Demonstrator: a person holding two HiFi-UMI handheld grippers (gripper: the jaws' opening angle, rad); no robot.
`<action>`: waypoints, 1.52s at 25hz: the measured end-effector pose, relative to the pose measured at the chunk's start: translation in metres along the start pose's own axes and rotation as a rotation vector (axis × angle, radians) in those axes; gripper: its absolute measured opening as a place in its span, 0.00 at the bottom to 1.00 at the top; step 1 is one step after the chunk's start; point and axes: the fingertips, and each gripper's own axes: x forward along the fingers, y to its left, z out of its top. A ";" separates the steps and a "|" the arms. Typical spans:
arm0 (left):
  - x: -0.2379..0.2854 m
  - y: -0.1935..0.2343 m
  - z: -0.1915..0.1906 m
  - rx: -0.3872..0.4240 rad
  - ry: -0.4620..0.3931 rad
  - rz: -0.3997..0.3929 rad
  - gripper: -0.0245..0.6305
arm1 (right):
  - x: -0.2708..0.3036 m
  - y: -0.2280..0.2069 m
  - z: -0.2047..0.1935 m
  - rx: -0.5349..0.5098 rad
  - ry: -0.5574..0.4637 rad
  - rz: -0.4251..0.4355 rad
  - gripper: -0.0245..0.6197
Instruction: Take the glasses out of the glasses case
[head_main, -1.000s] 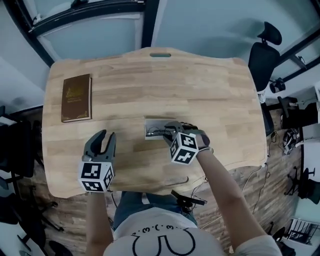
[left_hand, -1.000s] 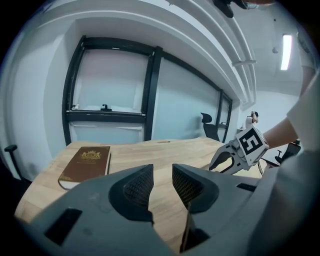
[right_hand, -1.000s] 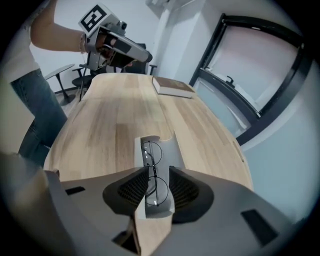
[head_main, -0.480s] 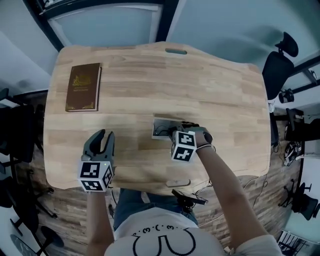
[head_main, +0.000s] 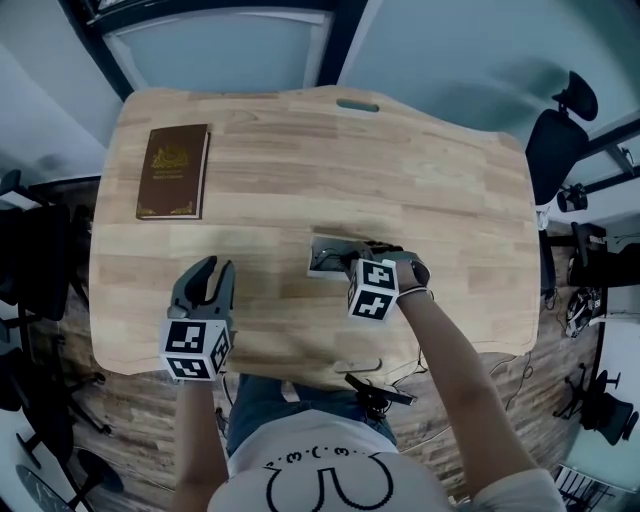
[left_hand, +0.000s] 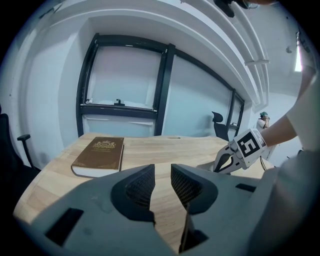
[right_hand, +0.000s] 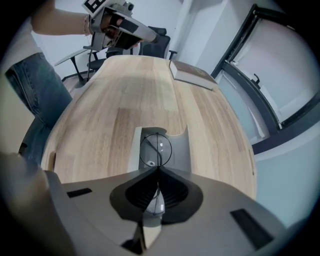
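Note:
An open grey glasses case (head_main: 322, 256) lies on the wooden table (head_main: 430, 170) in front of me. My right gripper (head_main: 354, 260) points steeply down into it. In the right gripper view the jaws are shut on the thin black frame of the round glasses (right_hand: 155, 149), which still rest in the case (right_hand: 183, 148); one lens shows beyond the right gripper (right_hand: 157, 173), another behind it. My left gripper (head_main: 206, 272) hovers over the table's near left, apart from the case. The left gripper (left_hand: 162, 183) has nothing between its jaws, which are closing.
A brown book (head_main: 174, 171) lies at the table's far left, also visible as the book (left_hand: 99, 155) in the left gripper view. A black office chair (head_main: 553, 137) stands off the right edge. The table's near edge runs just below both grippers.
The right gripper's jaws, open over the case a second ago, have sunk into it and shut on the glasses. The left gripper has barely moved.

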 end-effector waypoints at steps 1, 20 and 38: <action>0.000 0.001 0.002 0.002 -0.008 0.003 0.18 | -0.004 -0.002 0.001 0.008 -0.006 -0.011 0.13; -0.014 -0.011 0.051 0.066 -0.144 -0.059 0.06 | -0.087 -0.020 0.025 0.162 -0.119 -0.259 0.13; -0.026 -0.046 0.094 0.201 -0.257 -0.250 0.06 | -0.203 -0.029 0.039 0.497 -0.238 -0.684 0.13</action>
